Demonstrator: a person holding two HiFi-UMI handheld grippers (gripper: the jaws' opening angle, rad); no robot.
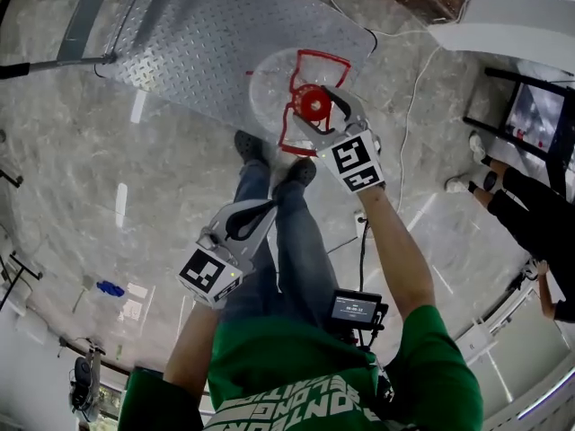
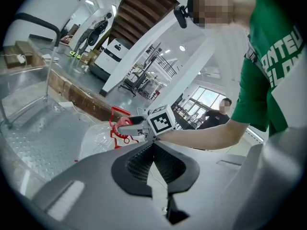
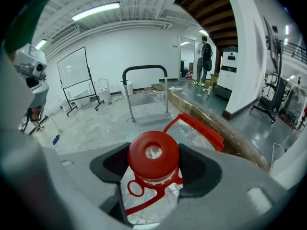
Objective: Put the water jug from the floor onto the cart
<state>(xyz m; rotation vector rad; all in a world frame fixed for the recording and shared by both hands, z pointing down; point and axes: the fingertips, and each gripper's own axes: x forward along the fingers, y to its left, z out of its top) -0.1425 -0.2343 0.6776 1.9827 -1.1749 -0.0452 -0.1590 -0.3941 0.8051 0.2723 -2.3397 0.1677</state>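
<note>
"Right gripper view first: where is the water jug?"

"Straight below the camera. The water jug (image 3: pixel 144 198) is clear plastic. Its red cap (image 3: pixel 153 155) fills the gap of the right hand-held gripper (image 3: pixel 153 166), whose two dark pads press the cap from either side. A red carrying handle (image 3: pixel 204 128) sticks up just behind the cap."

"Is it on the cart yet?"

"In the head view it sits over the near edge of the cart (image 1: pixel 180 43), a ribbed metal deck. The marble-look floor (image 1: pixel 99 196) begins right beside it. Whether the jug's base rests on the deck or hangs just above it, I cannot tell. The cart's push bar (image 3: pixel 144 70) stands well beyond the jug."

"And the other hand?"

"The left hand-held gripper (image 2: pixel 154 163) is well apart from the jug, down by the person's legs (image 1: pixel 292 241). Its pads are closed together with nothing between them."

"How should this step be done well?"

"As I judge it, a hold on the cap alone is slim for a big round jug. Squeeze firmly, hold the jug upright, and set it further in from the deck's edge before letting go, so it can't tip back to the floor. The idle gripper could steady the red handle."
</note>
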